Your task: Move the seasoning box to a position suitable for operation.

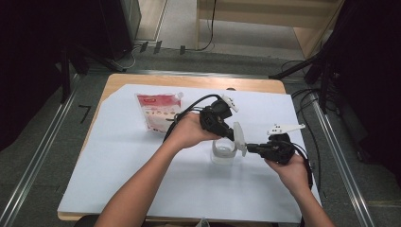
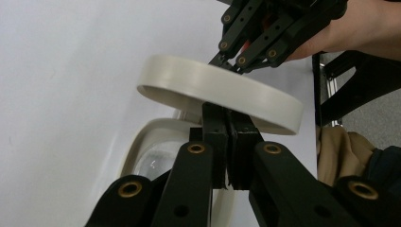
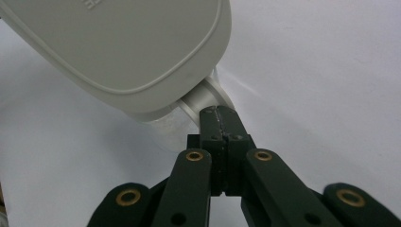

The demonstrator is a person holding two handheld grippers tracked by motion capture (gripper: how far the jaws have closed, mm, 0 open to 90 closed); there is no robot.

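A white lid [image 1: 239,137] stands tilted on edge above a small clear container [image 1: 222,153] in the middle of the white sheet. In the left gripper view my left gripper [image 2: 226,112] is shut on the lid's near rim [image 2: 222,90]; the container's white-rimmed mouth [image 2: 142,151] lies below. From the high view's right my right gripper [image 1: 248,147] reaches in, shut on the opposite edge. The right gripper view has its jaws [image 3: 220,114] closed on a small white tab under the lid's flat top [image 3: 127,47].
A red and white pouch [image 1: 158,111] lies flat at the back left of the white sheet [image 1: 142,179]. Cables trail from both grippers. The wooden table's far edge [image 1: 198,81] borders a floor with stands and wires.
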